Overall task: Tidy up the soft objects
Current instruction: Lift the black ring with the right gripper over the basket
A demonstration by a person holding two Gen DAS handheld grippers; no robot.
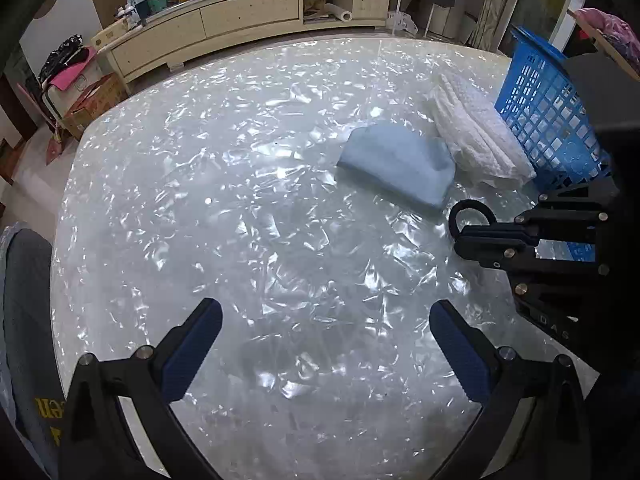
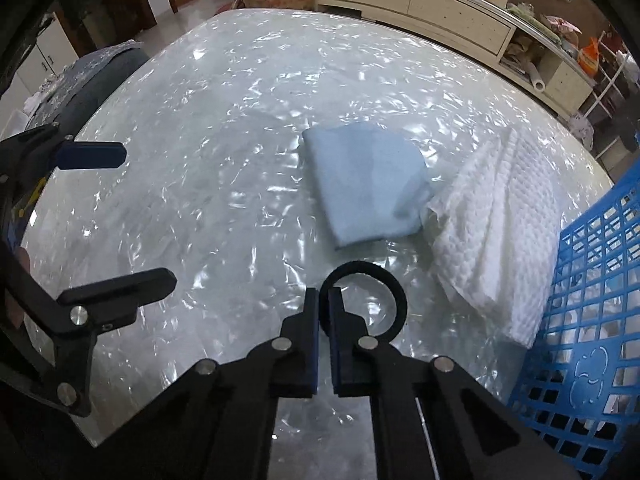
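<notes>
A black hair-tie ring [image 2: 400, 300] sits low over the pearly round table [image 2: 224, 128], and my right gripper [image 2: 324, 294] is shut on its near edge. The left wrist view shows the same ring [image 1: 471, 203] sticking out of the right gripper [image 1: 460, 240] at the right. Beyond it lie a folded light-blue cloth [image 2: 368, 184] [image 1: 396, 164] and a white waffle towel [image 2: 496, 216] [image 1: 476, 136]. My left gripper [image 1: 325, 308] [image 2: 146, 216] hangs open over bare table, well left of the ring, with nothing between its fingers.
A blue plastic lattice basket [image 2: 592, 280] [image 1: 548, 120] stands at the table's right edge with white fabric inside, touching the white towel. A cream cabinet [image 1: 248, 12] runs along the far wall. A dark chair [image 2: 96, 76] stands at the table's left.
</notes>
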